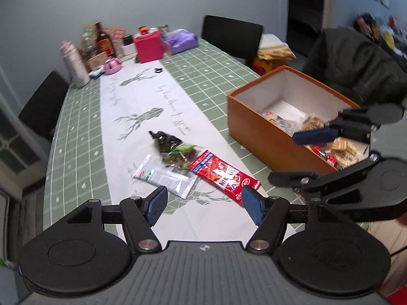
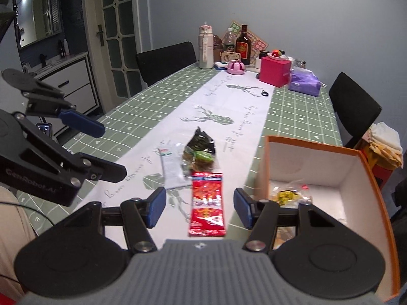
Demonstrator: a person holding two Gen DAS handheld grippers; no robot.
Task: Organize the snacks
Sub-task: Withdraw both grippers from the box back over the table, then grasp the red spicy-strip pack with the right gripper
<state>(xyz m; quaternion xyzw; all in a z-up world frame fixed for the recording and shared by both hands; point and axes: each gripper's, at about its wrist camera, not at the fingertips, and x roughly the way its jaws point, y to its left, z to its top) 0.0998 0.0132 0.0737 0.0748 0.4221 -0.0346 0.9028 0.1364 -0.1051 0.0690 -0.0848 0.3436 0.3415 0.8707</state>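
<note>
Hovering above the table (image 1: 76, 117), the left gripper (image 1: 204, 204) and the right gripper (image 2: 199, 209) both have their fingers spread and grasp nothing. Four snack packets, the red one (image 2: 207, 203) nearest, lie on the white middle strip, beside the orange box (image 1: 269, 137) holding other snacks.

Pink box (image 2: 276, 72), brown bottle (image 2: 243, 44) — black chairs (image 2: 166, 59)

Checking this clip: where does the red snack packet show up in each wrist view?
Left wrist: the red snack packet lies on the white runner at lower centre, just beyond the open jaws.
Right wrist: red snack packet at lower centre, lengthwise between the open fingers.
Shared landmark: the orange box, right of the packet in both.
</note>
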